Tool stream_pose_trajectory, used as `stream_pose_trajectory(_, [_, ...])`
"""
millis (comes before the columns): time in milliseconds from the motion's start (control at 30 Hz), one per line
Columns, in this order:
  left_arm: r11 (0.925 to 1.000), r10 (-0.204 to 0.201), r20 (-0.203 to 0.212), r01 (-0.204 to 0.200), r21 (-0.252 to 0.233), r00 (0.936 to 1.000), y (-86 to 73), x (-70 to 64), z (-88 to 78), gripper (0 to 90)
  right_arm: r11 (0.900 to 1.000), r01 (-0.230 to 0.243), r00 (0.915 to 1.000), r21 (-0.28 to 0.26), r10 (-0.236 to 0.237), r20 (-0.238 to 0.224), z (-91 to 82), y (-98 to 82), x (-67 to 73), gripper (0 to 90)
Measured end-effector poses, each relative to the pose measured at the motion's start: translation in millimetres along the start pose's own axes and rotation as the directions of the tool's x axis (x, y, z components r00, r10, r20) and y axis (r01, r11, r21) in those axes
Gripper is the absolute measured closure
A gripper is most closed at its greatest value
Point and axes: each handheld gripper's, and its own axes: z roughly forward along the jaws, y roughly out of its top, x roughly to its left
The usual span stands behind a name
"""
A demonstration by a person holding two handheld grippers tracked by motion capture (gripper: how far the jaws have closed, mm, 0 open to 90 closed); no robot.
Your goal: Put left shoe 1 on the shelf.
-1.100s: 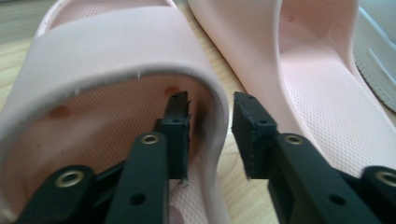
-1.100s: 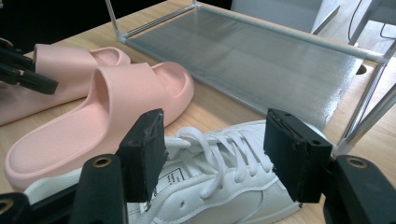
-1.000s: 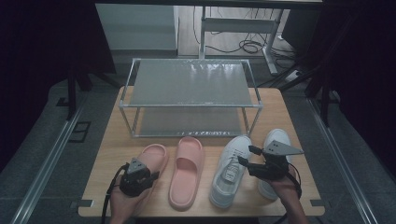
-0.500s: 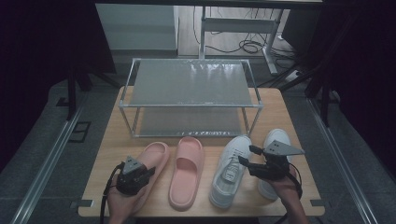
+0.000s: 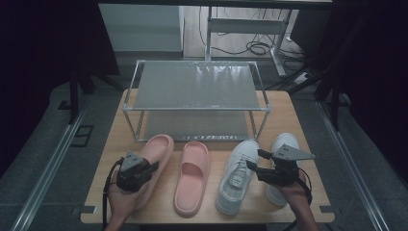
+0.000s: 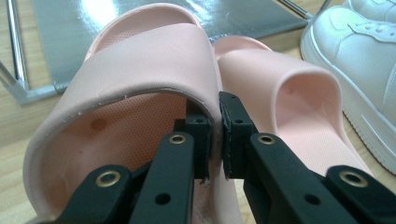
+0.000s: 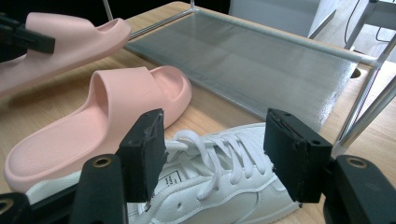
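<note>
1. High view. Two pink slippers and two white sneakers lie in a row on the wooden table (image 5: 298, 115), in front of a two-tier metal shoe rack (image 5: 195, 94). The left gripper (image 5: 146, 168) sits on the left pink slipper (image 5: 156, 151), at the left end of the row; the right gripper (image 5: 255, 161) hovers over the left white sneaker (image 5: 235, 175), with the right white sneaker (image 5: 286, 144) just beside it. The likely step is lifting the slipper toward the rack.

2. Left gripper view. The jaws have just been closing and now pinch the strap edge of the left pink slipper (image 6: 140, 70), one pad inside the strap and one outside. The right pink slipper (image 6: 289, 93) lies just beside it. To do this well, the pinch should stay firm on the strap (soft foam can slip out), and the lift should go straight up before any move forward, so the sole clears its neighbour.

3. Right gripper view. The jaws stand wide apart and hold nothing; the laced top of the left white sneaker (image 7: 219, 186) lies between and below them, untouched. The left pink slipper (image 7: 70, 42) appears raised off the table, toe toward the rack's lower shelf (image 7: 261, 65). The toe should be kept level and aimed between the rack posts.
</note>
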Motion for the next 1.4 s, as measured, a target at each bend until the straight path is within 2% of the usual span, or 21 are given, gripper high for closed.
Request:
stream_pose_trajectory(267, [1.0000,0.005,0.005,-0.005,0.001,1.0000,16.4,5.8,15.0,84.3,1.000,-0.003,1.0000,0.005,0.003,0.001,1.0,-1.0,-1.2,38.4])
stream_pose_trajectory(667, [0.9988,0.046,-0.027,-0.046,0.015,0.9986,44.5,10.0,44.8,84.4,1.000,-0.005,1.0000,0.006,0.005,0.005,0.6,-1.3,-2.7,38.4])
stream_pose_trajectory(867, [0.9978,0.064,-0.042,-0.063,0.018,0.9971,54.2,8.7,64.5,84.4,1.000,-0.004,1.0000,0.008,0.004,0.003,1.0,-1.4,-2.7,38.4])
stream_pose_trajectory(1200, [0.9957,0.086,-0.059,-0.084,0.039,0.9946,67.8,5.3,106.4,84.5,1.000,-0.007,1.0000,0.010,0.007,0.004,2.3,-2.2,-3.4,38.4])
stream_pose_trajectory(1300, [0.9924,0.118,-0.073,-0.115,0.045,0.9903,73.0,3.5,116.7,84.5,1.000,-0.006,1.0000,0.011,0.006,0.002,2.4,-2.3,-3.3,38.4])
stream_pose_trajectory(1400, [0.9906,0.129,-0.084,-0.125,0.056,0.9881,76.9,2.9,124.2,84.6,1.000,-0.004,1.0000,0.014,0.004,0.002,2.4,-2.4,-3.6,38.4])
